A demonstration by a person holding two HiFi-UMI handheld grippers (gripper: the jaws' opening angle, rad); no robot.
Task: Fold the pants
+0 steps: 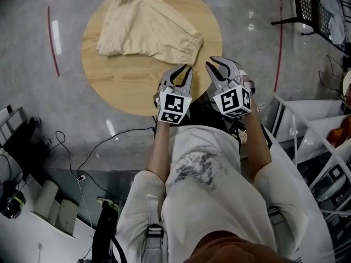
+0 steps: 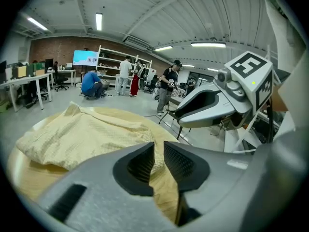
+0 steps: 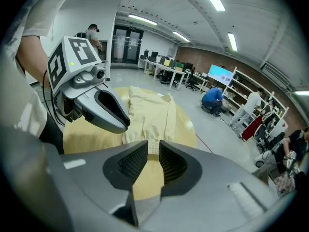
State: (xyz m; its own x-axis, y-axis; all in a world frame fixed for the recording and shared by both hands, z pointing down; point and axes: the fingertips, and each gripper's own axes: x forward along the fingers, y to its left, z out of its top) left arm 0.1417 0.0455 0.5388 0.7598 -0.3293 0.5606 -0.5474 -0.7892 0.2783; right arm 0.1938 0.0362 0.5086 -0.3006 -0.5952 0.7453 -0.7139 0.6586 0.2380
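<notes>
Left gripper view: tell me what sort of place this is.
Likely an open-plan lab or workshop: desks with monitors before a brick wall, white shelving beside a wall screen, and people working nearby.

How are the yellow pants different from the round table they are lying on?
The pants are soft and rumpled, with folds; the table is flat and smooth. The pants have an uneven shape; the table is a neat circle. The pants cover only the far part of the table; the table's near part is bare wood. Both are light, sandy colours.
</notes>
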